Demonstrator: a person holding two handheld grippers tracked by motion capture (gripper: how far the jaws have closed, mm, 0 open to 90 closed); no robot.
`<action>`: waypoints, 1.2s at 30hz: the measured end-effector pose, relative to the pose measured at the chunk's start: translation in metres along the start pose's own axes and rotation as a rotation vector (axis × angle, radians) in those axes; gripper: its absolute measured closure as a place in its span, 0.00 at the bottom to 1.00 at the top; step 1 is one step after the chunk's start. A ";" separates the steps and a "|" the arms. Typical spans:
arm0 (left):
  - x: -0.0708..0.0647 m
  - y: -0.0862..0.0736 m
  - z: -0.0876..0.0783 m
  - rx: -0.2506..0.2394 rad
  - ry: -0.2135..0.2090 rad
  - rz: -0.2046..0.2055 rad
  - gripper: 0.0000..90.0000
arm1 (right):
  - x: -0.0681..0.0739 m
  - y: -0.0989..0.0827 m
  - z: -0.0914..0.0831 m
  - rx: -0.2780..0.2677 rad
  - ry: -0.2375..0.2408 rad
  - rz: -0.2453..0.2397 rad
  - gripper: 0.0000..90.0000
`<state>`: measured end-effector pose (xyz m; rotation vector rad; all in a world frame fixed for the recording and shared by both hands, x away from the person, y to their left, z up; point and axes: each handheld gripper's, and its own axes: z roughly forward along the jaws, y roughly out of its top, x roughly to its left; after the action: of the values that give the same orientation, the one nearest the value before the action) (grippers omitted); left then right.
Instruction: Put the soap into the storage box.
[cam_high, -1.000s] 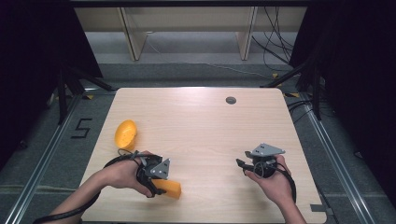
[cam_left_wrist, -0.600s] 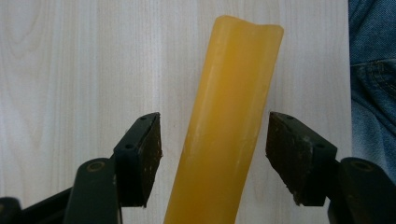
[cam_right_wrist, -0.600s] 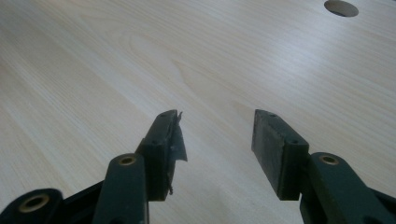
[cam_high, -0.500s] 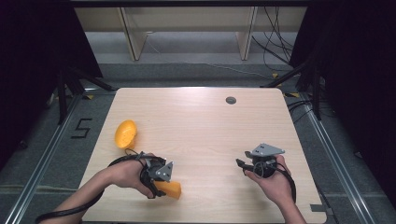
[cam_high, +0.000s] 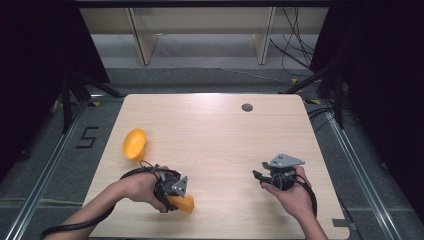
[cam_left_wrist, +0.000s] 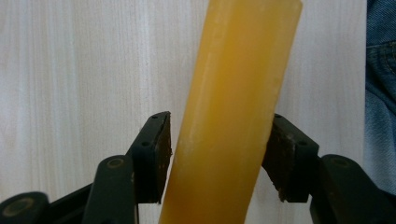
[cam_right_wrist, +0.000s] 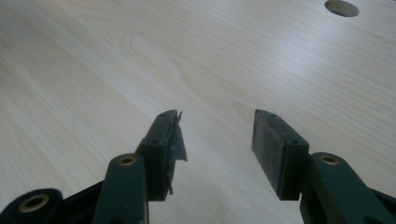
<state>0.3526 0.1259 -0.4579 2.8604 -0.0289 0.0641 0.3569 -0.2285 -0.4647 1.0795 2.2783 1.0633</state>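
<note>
My left gripper (cam_high: 176, 196) is low over the table's front left, in a person's hand. An orange cylinder-like piece (cam_left_wrist: 233, 116) lies on the table (cam_high: 215, 135) and runs lengthwise between the jaws. The jaws have just been closing on it, and both pads (cam_left_wrist: 161, 154) now rest against its sides. From above, the piece's end (cam_high: 183, 203) pokes out to the right of the hand. My right gripper (cam_right_wrist: 217, 140) is open over bare wood at the front right (cam_high: 270, 179), with nothing between its fingers. An orange bowl (cam_high: 134, 144) lies on its side at the left.
A round cable hole (cam_high: 247, 107) sits near the table's far edge. A black cable loops from the left gripper along the forearm. Blue denim (cam_left_wrist: 380, 93) shows past the table's near edge. Dark frame rails flank the table on both sides.
The left hand has shifted slightly toward the orange piece at the front edge. The right hand and the bowl have kept still.
</note>
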 end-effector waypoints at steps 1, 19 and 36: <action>0.000 0.000 0.000 0.000 0.000 0.000 0.51 | 0.000 0.000 0.000 0.000 0.000 0.000 0.57; 0.001 0.000 0.003 0.053 -0.040 -0.051 0.66 | 0.000 0.000 0.000 -0.003 0.000 0.005 0.57; -0.003 0.002 0.002 0.079 -0.047 -0.185 0.67 | 0.000 0.000 0.000 -0.001 -0.001 0.001 0.57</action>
<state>0.3496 0.1231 -0.4596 2.9286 0.2341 -0.0408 0.3568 -0.2286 -0.4646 1.0801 2.2764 1.0640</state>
